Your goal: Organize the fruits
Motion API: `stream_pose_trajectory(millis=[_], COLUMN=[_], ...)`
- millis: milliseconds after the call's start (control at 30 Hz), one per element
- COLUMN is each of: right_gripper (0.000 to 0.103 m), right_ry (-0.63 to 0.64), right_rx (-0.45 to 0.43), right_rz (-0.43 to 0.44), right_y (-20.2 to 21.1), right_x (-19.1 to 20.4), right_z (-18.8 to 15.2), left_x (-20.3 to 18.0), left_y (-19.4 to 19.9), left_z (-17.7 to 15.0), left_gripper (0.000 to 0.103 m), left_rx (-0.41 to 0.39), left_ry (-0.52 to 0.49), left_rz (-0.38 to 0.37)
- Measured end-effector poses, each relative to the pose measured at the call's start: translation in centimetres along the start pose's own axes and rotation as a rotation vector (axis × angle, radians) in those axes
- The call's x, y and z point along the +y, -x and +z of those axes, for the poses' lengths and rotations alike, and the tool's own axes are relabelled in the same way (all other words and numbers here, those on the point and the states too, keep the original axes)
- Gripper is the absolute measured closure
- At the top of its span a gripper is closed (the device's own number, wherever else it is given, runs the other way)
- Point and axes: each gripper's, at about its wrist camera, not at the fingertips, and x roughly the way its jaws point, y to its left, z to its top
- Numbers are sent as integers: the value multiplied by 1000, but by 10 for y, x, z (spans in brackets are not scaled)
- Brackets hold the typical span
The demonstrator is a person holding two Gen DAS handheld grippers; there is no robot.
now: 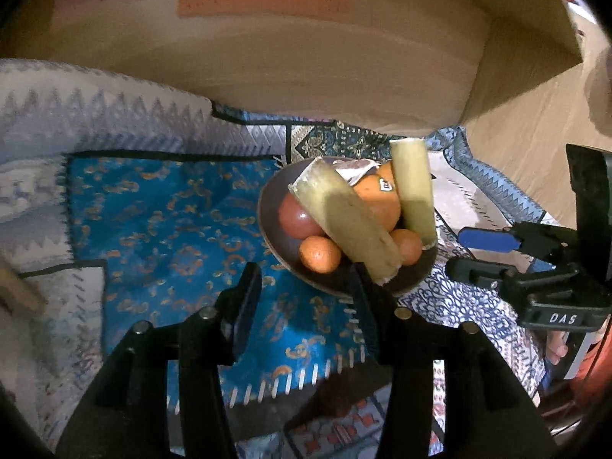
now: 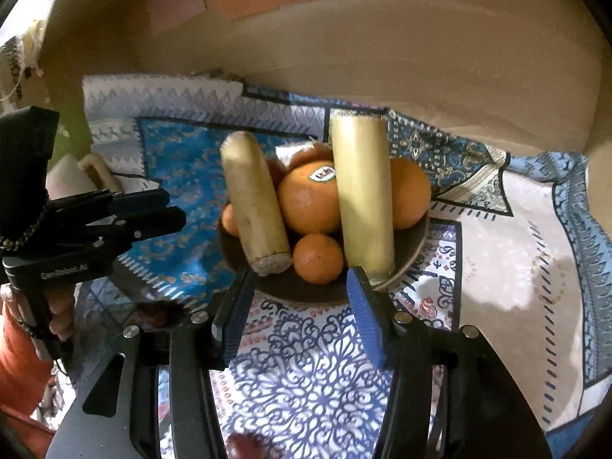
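Note:
A dark bowl (image 1: 275, 244) (image 2: 413, 248) sits on a patterned cloth. It holds two pale sugarcane pieces (image 1: 344, 222) (image 2: 361, 195), a big orange with a sticker (image 1: 376, 199) (image 2: 310, 199), small mandarins (image 1: 319, 254) (image 2: 317, 258) and a reddish fruit (image 1: 296, 216). My left gripper (image 1: 306, 279) is open and empty just in front of the bowl. My right gripper (image 2: 298, 287) is open and empty at the bowl's near rim. Each gripper also shows from the side in the other view: the right gripper (image 1: 485, 252), the left gripper (image 2: 168, 210).
The blue and white patterned cloth (image 1: 172, 229) (image 2: 306, 375) covers the surface. A tan curved wall (image 1: 306, 69) (image 2: 420, 57) stands right behind the bowl. A pale wooden object (image 1: 19, 287) lies at the far left. A dark reddish fruit (image 2: 157, 313) lies near my right gripper.

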Motion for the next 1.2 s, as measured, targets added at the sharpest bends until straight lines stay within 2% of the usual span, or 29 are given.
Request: stream_pose_trajectory(millis=[233, 400, 733, 800, 867, 933, 1000, 1100, 1200], right_gripper=[56, 56, 56, 56, 63, 77, 83, 83, 84], right_ry=[17, -5, -37, -26, -5, -1, 10, 14, 11], right_rx=[-52, -50, 37, 31, 20, 19, 15, 14, 8], right_rz=[-38, -19, -20, -27, -44, -33, -44, -40, -37], right_y=[24, 31, 21, 20, 19, 18, 18, 18, 21], right_x=[16, 23, 31, 33, 37, 37, 36, 35, 33], right_z=[-18, -43, -93, -98, -100, -100, -100, -99, -97], left_x=[-6, -7, -11, -14, -18, -21, -23, -24, -24], left_y=[31, 44, 44, 40, 35, 32, 31, 25, 18], left_z=[-28, -53, -94, -100, -104, -105, -104, -100, -95], left_gripper=[52, 52, 52, 52, 52, 52, 52, 53, 59], left_rx=[-30, -22, 42, 61, 74, 70, 67, 73, 79], left_ry=[-5, 10, 37, 33, 22, 7, 0, 6, 3], left_rz=[28, 32, 11, 3, 10, 27, 26, 16, 8])
